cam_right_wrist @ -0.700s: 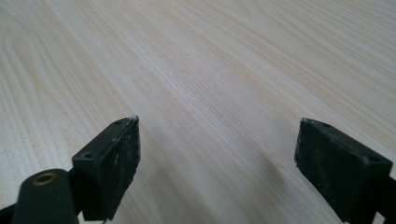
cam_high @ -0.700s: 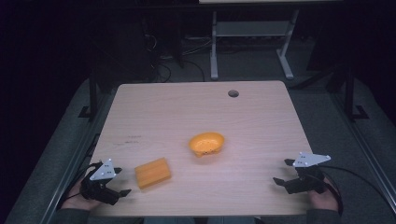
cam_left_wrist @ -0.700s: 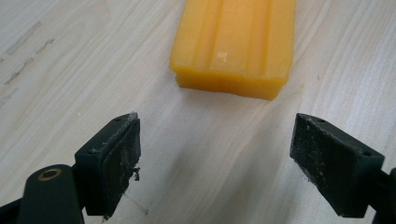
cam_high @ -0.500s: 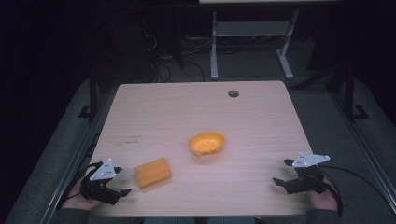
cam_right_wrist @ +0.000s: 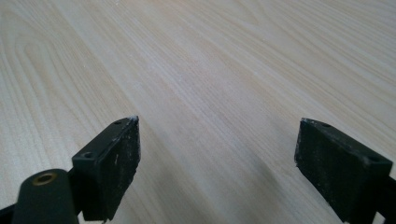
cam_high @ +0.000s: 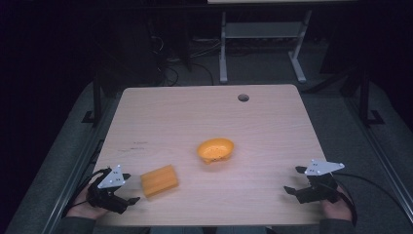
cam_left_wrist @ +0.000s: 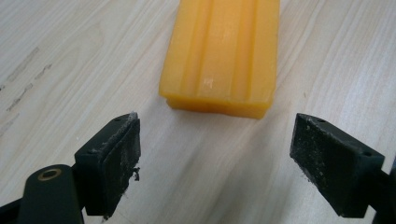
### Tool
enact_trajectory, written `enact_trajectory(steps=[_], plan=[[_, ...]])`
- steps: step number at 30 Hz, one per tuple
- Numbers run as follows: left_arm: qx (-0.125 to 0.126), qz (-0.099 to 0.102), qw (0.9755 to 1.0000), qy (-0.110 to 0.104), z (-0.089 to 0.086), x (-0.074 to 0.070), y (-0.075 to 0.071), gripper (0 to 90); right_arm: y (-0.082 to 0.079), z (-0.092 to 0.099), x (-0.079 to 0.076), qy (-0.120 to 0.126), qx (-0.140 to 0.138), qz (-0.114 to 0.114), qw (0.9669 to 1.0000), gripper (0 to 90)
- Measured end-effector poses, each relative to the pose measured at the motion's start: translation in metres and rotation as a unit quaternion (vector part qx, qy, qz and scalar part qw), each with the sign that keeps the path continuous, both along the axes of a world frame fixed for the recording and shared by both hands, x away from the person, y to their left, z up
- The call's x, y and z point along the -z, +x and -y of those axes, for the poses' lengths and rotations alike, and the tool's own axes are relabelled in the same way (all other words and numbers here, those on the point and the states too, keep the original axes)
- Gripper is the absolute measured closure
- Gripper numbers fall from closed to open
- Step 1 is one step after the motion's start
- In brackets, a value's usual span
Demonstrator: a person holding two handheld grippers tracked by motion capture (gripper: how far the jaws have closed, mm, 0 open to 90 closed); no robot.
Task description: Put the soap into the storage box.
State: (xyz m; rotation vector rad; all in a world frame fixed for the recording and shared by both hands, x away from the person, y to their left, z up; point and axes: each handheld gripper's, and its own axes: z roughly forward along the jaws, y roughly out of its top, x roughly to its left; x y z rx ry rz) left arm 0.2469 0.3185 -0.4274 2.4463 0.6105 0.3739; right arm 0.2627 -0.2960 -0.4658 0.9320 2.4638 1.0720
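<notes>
Left gripper (cam_high: 127, 194) is sitting low at the near-left corner of the table (cam_high: 185, 112), held in the person's left hand (cam_high: 85, 209), jaws spread wide w/ nothing between them. It's pointing toward the orange block (cam_high: 159, 180), which is lying flat just beside the jaw tips, not touching. In the left gripper view the block (cam_left_wrist: 223, 56) is lying lengthwise ahead of the gap, ridged top face up, near end just short of the pads (cam_left_wrist: 119, 161).

Right gripper (cam_high: 293, 181) is resting at the near-right edge, right hand (cam_high: 336, 207) behind it, grey plate on top, jaws also wide apart & empty, aiming left across the table. In the right gripper view there's bare wood between the jaws.

Orange bowl (cam_high: 215, 150) is sitting upright near the table's middle, well apart from both grippers, beyond & right of the block.

Table is light wood grain w/ a round cable hole (cam_high: 243, 97) near the far edge & faint dark scuffs (cam_high: 131, 145) on the left side. Room is dim; grey carpet around, a white metal frame (cam_high: 263, 39) & loose cables (cam_high: 170, 73) on the floor behind.
</notes>
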Motion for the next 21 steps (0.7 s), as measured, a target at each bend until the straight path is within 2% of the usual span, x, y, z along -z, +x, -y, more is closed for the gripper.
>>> enact_trajectory(steps=[21], plan=[[0.018, 0.008, 0.9997, 0.012, 0.015, -0.012, 0.005, 15.7, -0.002, -0.002, -0.002, 0.0, 0.003, 0.003, 1.0, 13.7]])
